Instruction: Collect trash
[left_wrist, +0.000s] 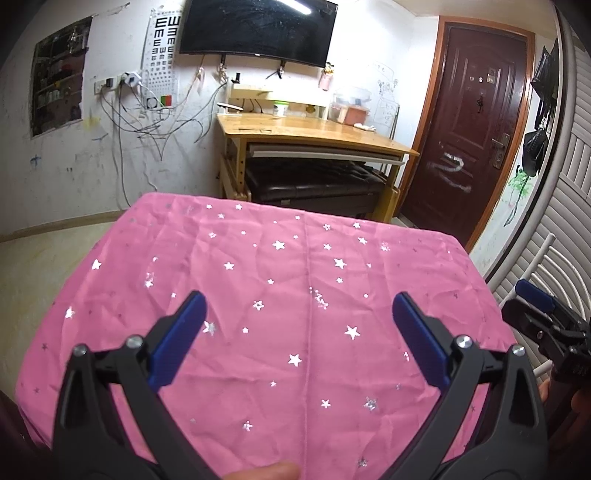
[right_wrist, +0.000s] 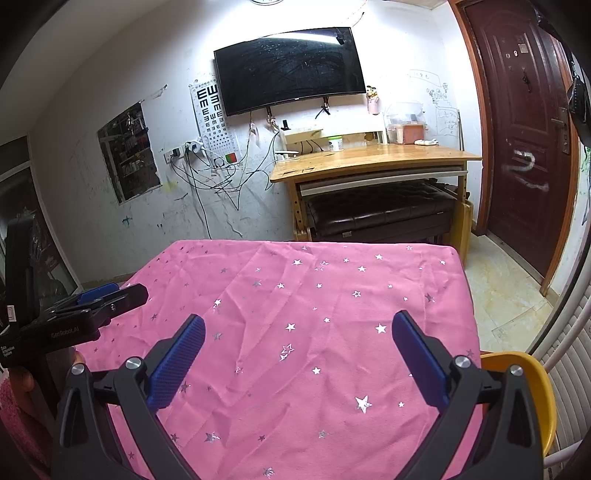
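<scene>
A table covered by a pink cloth with silver stars (left_wrist: 280, 295) fills both views (right_wrist: 314, 314). No trash shows on it. My left gripper (left_wrist: 299, 310) is open and empty above the near part of the cloth; it also shows at the left edge of the right wrist view (right_wrist: 107, 295). My right gripper (right_wrist: 299, 332) is open and empty above the cloth, and it shows at the right edge of the left wrist view (left_wrist: 535, 299). A yellow bin rim (right_wrist: 532, 387) sits just off the table's right side, its inside hidden.
A wooden desk (right_wrist: 373, 162) with a dark bench (right_wrist: 380, 214) under it stands against the far wall, below a wall TV (right_wrist: 291, 81). A brown door (right_wrist: 524, 136) is at the right. Cables (right_wrist: 214, 177) hang on the wall. A white slatted chair (left_wrist: 539, 266) is at the right.
</scene>
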